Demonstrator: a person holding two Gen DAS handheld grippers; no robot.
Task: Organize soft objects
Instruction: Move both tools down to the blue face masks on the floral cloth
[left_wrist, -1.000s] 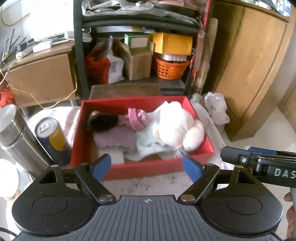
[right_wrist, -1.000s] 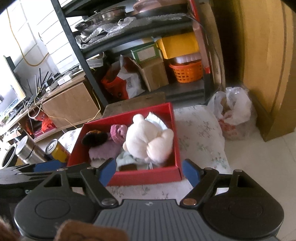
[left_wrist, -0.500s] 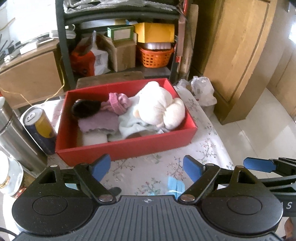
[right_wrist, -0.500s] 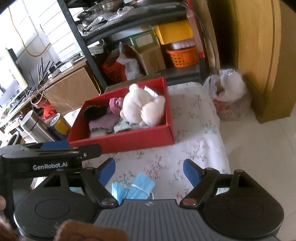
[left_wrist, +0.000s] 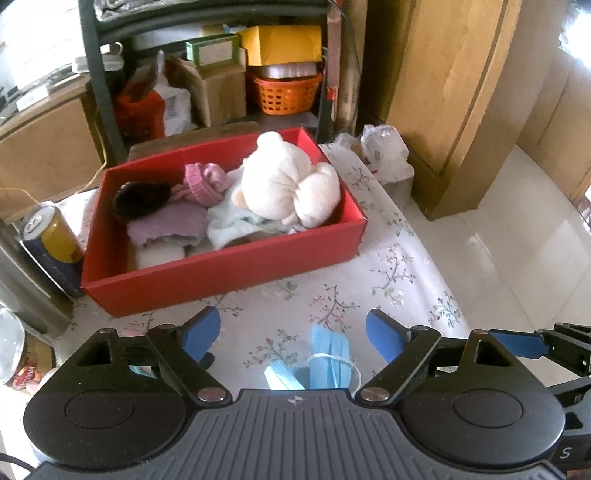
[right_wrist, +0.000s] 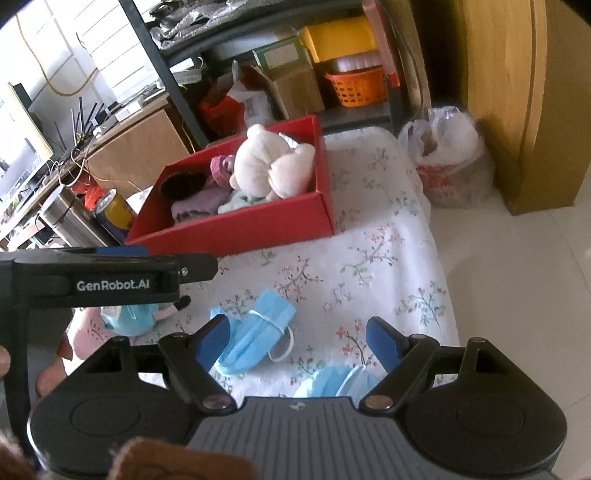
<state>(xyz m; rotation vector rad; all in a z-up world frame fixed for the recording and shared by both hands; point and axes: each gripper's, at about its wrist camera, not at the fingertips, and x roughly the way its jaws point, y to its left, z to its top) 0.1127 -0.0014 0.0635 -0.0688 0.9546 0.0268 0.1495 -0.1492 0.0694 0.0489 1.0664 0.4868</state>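
Pulling both claws back from the red box (left_wrist: 225, 275) over the last second, I brought the near part of the flowered tabletop (right_wrist: 369, 258) into view, and with it the blue face masks that had been out of sight. The left claw (left_wrist: 293, 334) stood wide open and empty, with one folded mask (left_wrist: 328, 354) lying between its jaws at about 6 o'clock from the box. The right claw (right_wrist: 295, 341) was also open and held nothing; a bundle of masks (right_wrist: 255, 332) lay just beside its left fingertip, and another mask (right_wrist: 332, 380) showed low between its jaws. A pale pink and light-blue soft item (right_wrist: 125, 317) sat half hidden under the left claw's body, and I could not tell what it was.

Inside the box, the cream plush toy (left_wrist: 288, 184), pink knitted piece (left_wrist: 203, 181), lilac cloth (left_wrist: 166, 225) and dark fuzzy item (left_wrist: 140, 195) were already packed. My judgement was that the masks were the next items to gather, and that both claws were in place to lower onto them.
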